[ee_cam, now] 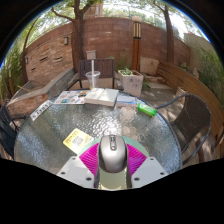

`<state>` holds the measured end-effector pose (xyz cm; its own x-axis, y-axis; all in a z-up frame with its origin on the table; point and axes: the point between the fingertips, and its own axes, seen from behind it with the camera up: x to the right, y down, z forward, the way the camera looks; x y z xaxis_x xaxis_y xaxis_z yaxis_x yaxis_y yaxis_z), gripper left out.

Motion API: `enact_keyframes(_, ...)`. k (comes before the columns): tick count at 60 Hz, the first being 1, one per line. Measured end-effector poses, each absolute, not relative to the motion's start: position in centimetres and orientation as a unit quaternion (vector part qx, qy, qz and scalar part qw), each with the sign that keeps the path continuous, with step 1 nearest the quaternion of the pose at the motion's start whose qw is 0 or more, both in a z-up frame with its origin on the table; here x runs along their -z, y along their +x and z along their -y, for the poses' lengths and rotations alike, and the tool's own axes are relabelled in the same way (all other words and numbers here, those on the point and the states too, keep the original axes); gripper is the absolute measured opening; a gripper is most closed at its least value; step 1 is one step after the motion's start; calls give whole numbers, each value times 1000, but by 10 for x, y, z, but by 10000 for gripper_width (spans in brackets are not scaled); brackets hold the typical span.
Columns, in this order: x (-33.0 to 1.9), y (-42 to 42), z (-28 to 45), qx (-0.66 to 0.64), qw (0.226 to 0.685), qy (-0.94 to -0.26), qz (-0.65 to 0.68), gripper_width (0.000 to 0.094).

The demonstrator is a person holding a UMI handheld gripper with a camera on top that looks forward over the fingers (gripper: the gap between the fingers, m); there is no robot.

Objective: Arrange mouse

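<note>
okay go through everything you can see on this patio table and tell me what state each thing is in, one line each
tongs: closed around the mouse, pads against both its sides
mouse: held between the tongs, upright, over the glass table
glass table: round top, carrying the items
yellow pad: lying flat on the table, left of the tongs
magazines: lying flat, closed, at the far side of the table
green object: lying on the table, too small to tell more

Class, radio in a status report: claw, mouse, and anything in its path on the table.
Claw shut on mouse, both pink pads against its sides. Mouse low over glass table. Yellow pad just left; papers and green item farther ahead.
</note>
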<state>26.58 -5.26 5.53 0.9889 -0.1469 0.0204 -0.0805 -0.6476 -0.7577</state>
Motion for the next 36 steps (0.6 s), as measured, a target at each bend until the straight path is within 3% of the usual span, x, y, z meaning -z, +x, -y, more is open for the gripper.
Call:
enact_keyframes(4, -29, 275, 66, 31, 382, -921, -75, 410)
enact_keyframes(5, -6, 271, 82, 31, 377, -922, -79, 425)
enact_keyframes(11, 2, 277, 84, 26, 366, -926, -89, 564)
enact_keyframes(16, -14, 277, 87, 30, 384, -920, -78, 857)
enact_keyframes(36, -140, 243, 184, 72, 434, -896, -57, 851)
